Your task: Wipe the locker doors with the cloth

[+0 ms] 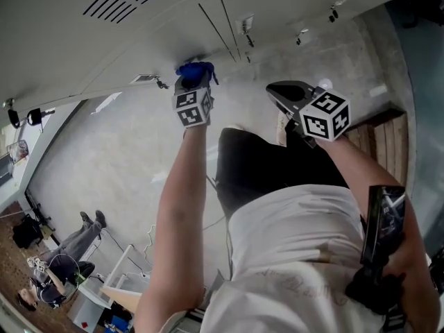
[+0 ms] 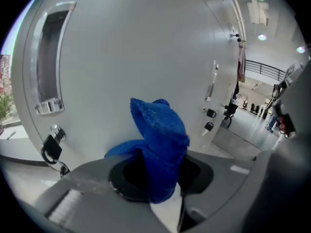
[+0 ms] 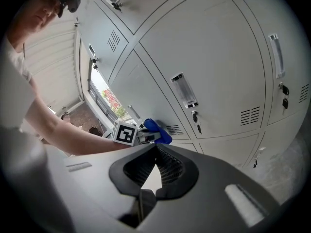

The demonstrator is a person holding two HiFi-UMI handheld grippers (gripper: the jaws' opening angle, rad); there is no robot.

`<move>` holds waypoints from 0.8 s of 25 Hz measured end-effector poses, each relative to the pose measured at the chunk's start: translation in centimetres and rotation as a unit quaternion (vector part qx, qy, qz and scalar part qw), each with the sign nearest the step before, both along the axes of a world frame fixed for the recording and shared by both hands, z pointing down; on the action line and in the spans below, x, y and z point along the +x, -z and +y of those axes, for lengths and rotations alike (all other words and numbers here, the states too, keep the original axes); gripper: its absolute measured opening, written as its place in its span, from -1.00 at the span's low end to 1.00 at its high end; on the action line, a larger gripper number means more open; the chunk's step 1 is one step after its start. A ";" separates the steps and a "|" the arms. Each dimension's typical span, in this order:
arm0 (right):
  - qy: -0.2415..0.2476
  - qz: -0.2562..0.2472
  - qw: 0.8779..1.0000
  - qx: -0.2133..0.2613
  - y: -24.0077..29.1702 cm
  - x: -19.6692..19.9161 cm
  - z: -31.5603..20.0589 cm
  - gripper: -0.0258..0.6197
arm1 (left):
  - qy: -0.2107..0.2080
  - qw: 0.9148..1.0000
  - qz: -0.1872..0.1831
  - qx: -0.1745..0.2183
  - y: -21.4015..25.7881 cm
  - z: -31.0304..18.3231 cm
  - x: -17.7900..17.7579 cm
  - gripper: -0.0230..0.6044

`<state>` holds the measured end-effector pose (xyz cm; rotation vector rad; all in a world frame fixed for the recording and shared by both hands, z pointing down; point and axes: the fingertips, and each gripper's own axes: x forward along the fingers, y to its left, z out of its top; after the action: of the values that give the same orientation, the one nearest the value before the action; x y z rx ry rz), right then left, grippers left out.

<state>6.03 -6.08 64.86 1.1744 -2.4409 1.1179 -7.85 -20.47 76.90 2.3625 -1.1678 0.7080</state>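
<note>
Pinches a bunched blue cloth (image 2: 158, 144) between the jaws of the left tool (image 2: 158, 181), with the cloth's free end poking out ahead of the tips, close up to the pale locker door (image 2: 126, 47) straight in front. Shows a recessed handle (image 2: 48, 67) up and left of those tips. Holds the right tool (image 3: 155, 171) off to the right, jaws pressed together on nothing.

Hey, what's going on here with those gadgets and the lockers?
A person is holding a two-jaw gripper in each hand in front of a bank of grey lockers. The left gripper is shut on a blue cloth and holds it up against a locker door. The right gripper is held off the lockers, jaws together with nothing in them.
</note>
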 end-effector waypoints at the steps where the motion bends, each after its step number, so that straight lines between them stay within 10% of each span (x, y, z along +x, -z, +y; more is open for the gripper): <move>1: -0.004 0.000 1.000 0.003 0.2 0.1 -0.3 -0.90 | -0.014 1.000 0.001 -0.002 0.3 0.6 0.2 -0.55; 20: 0.032 -0.046 0.993 0.107 16.3 1.5 -2.6 -0.90 | -0.001 0.996 0.077 0.045 23.5 9.9 2.2 -0.54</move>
<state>7.53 -8.68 48.55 1.1137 -2.7050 0.9310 -5.64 -10.59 53.45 2.4434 -1.1543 0.4735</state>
